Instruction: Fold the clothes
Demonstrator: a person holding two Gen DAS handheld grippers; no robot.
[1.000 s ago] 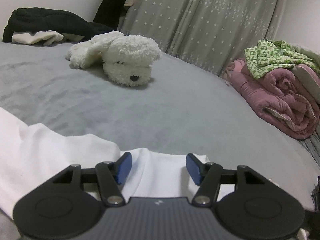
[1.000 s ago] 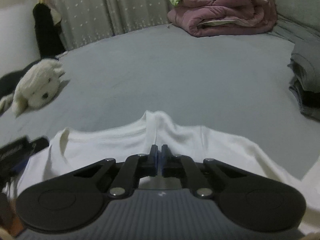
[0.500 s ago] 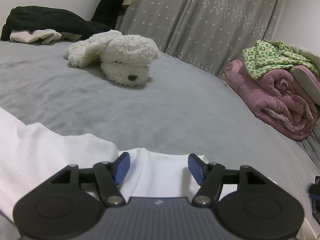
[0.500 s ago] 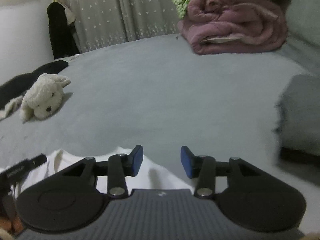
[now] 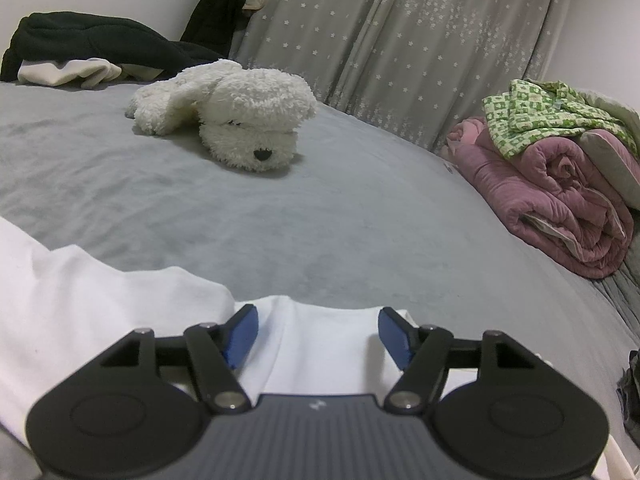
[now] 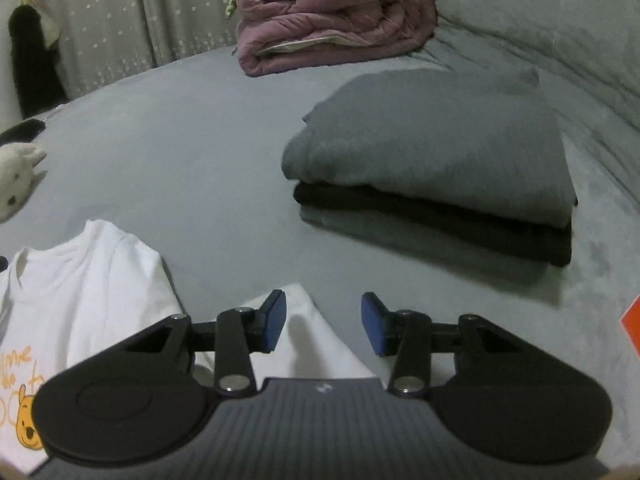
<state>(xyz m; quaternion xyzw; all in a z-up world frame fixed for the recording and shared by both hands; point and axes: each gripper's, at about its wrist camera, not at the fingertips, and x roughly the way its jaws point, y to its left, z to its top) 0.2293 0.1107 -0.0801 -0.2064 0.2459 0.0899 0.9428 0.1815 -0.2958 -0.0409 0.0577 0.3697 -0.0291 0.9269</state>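
A white T-shirt (image 5: 80, 300) lies spread on the grey bed (image 5: 320, 220). In the right wrist view its collar (image 6: 52, 268) and a yellow bear print (image 6: 28, 432) show at the left. My left gripper (image 5: 317, 316) hovers open over the shirt's far edge, and its blue pads (image 5: 244, 332) stand apart with only flat cloth below them. My right gripper (image 6: 323, 304) is open above a white sleeve tip (image 6: 304, 340) and holds nothing.
A white plush dog (image 5: 240, 128) lies mid-bed. A rolled pink quilt (image 5: 560, 200) with a green checked garment (image 5: 540, 116) sits at the far side. A stack of folded grey and black clothes (image 6: 432, 160) lies right of the shirt. Dark clothes (image 5: 100, 44) are heaped far left.
My right gripper opened, let go of the shirt near the collar and swung right to the sleeve tip; the folded stack came into view. The left gripper stayed put, jaws slightly wider.
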